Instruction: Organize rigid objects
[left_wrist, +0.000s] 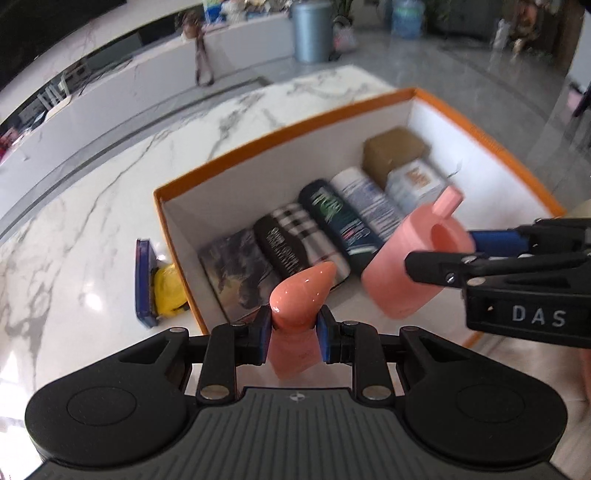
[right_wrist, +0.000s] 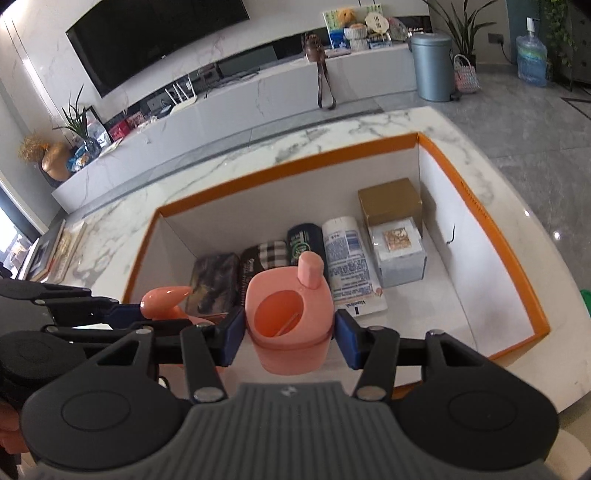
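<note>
**Both pink pieces over the box**

Left hand-held gripper (left_wrist: 293, 334) is clamped on the pink spout piece (left_wrist: 303, 291), its pointed tip aimed forward over the near edge of the box (right_wrist: 280, 166). The right hand-held gripper (right_wrist: 290, 338) is clamped on the pink cup (right_wrist: 288, 321), which hangs upright above the box floor, in front of the row already laid flat: pouches, a white tube (right_wrist: 349, 266), a clear case and a brown carton (right_wrist: 391, 203). That row sits against the far-right part of the box on the bench (left_wrist: 92, 206). To do this well, I judge I should lower the cup into the bare near strip, keeping it clear of the tube's end, and let go only once its base rests on the floor. The spout then goes down beside it, not on top of the row.
</note>
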